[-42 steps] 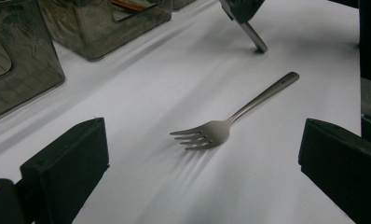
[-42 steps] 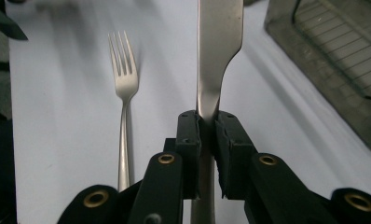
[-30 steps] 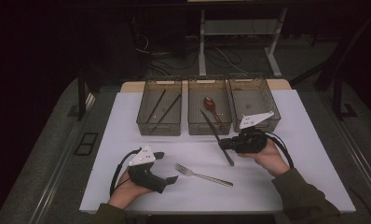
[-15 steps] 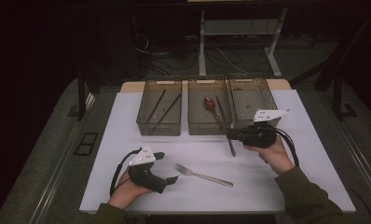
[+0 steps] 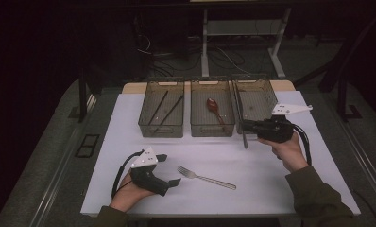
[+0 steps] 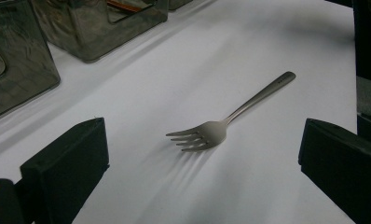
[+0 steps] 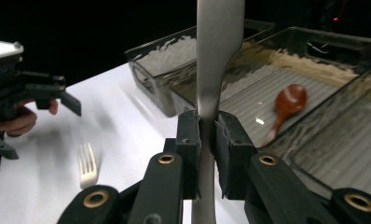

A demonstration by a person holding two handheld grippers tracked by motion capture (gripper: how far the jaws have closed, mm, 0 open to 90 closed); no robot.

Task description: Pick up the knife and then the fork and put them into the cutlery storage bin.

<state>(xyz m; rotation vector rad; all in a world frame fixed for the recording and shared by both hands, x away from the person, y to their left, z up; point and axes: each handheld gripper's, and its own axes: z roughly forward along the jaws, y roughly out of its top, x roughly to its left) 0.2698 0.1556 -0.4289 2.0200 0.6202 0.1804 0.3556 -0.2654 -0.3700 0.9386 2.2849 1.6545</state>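
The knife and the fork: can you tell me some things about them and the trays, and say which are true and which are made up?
1. The right tongs are shut on the knife. True.
2. The fork lies in a tray. False: it lies on the white table.
3. The left tongs are open. True.
4. The red spoon is in the left tray. False: it is in the middle tray.

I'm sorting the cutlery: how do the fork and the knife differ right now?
The fork lies flat on the white table, untouched; the knife is clamped in the right gripper. The fork sits in front of the open left gripper; the knife is at the right bin. Both are plain metal.
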